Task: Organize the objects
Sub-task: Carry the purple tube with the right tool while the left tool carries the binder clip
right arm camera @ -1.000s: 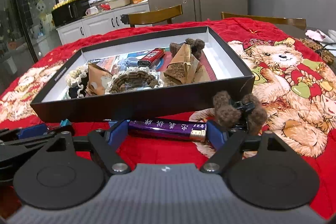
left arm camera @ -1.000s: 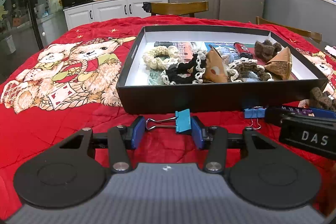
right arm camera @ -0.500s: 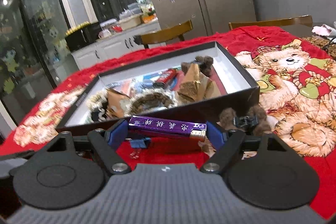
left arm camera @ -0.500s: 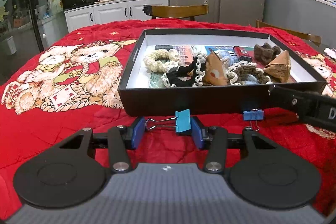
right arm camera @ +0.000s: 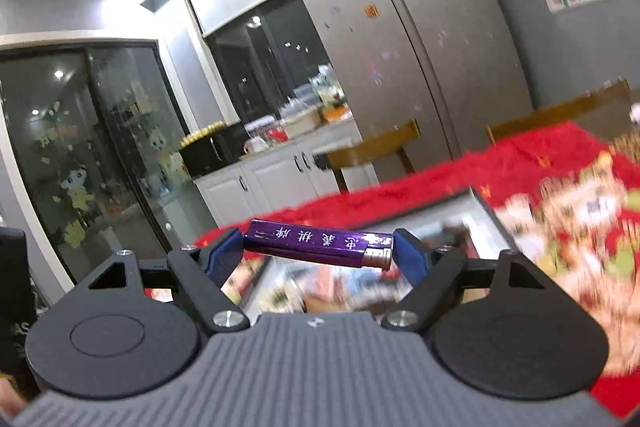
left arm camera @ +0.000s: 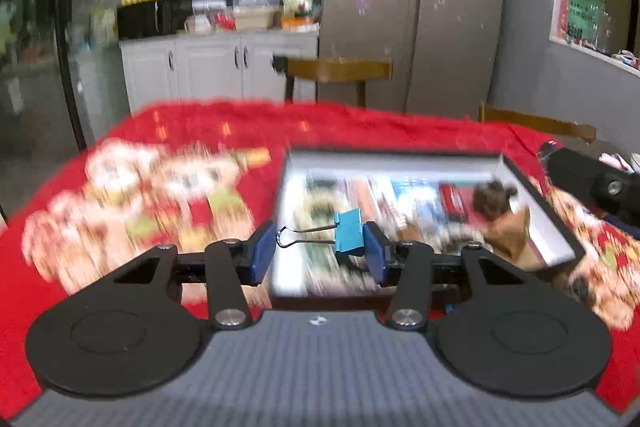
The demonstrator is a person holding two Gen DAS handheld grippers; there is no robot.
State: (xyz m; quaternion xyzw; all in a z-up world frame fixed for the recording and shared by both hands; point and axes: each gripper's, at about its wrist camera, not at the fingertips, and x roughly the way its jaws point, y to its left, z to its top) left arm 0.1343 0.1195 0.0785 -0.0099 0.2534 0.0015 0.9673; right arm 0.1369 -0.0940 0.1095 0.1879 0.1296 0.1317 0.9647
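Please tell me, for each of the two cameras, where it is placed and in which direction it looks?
Left wrist view: sits on the left gripper, looks along its fingers down at the black box; the blue binder clip is clamped between its pads, and part of the other gripper shows at right.
Right wrist view: sits on the right gripper, tilted, facing the kitchen; it holds the purple lighter.
Both share the red tablecloth, box, refrigerator and a wooden chair.

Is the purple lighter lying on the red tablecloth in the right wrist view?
No, the purple lighter is clamped lengthwise between the fingers of the right gripper, raised above the red tablecloth.
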